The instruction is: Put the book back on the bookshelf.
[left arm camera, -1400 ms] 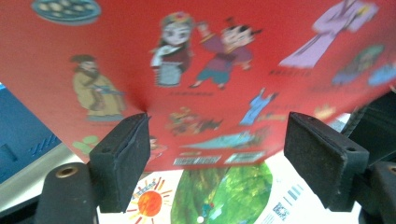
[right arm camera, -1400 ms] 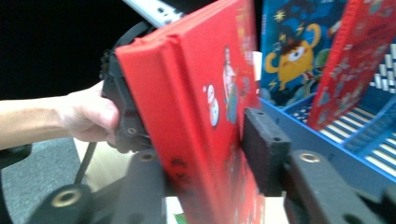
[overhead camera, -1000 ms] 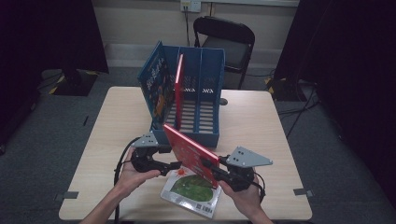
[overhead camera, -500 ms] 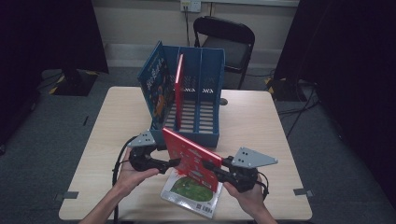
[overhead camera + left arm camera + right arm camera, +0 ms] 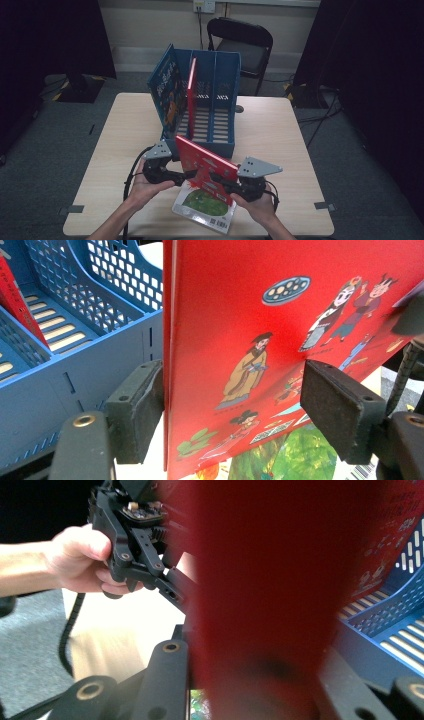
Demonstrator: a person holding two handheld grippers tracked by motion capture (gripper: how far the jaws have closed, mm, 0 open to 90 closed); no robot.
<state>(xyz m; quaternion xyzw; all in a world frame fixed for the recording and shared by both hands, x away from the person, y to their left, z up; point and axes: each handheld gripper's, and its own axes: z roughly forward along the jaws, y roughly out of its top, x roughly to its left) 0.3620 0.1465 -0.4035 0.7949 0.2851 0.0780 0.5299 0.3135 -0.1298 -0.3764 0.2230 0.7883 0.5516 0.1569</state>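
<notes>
The red book (image 5: 206, 164) stands tilted between the two grippers, above the near part of the table (image 5: 280, 145), just in front of the blue file rack (image 5: 215, 122). Its lower edge hangs over a green-covered book (image 5: 205, 204) that lies flat on the tabletop.

The left gripper (image 5: 176, 176) meets the red book from the left. In the left gripper view its jaws stand wide — the left pad (image 5: 140, 405) sits against the book's edge, while the right pad (image 5: 340, 410) is in front of the illustrated cover, and whether that pad presses on it I cannot tell. So the book lies between the jaws, but a firm clamp is not shown.

The right gripper (image 5: 231, 186) comes from the right, under its grey three-cornered plate (image 5: 259, 167). In the right gripper view the red book (a blur, so close to the lens) rises from between the two black jaws; these have just been opening a little, with the book between them, though contact of the pads is hidden behind the blur.

In the rack a second red book (image 5: 191, 92) stands upright in a left compartment, and a blue picture book (image 5: 167, 92) leans against the rack's left wall. A black folding chair (image 5: 242, 42) stands beyond the table.
</notes>
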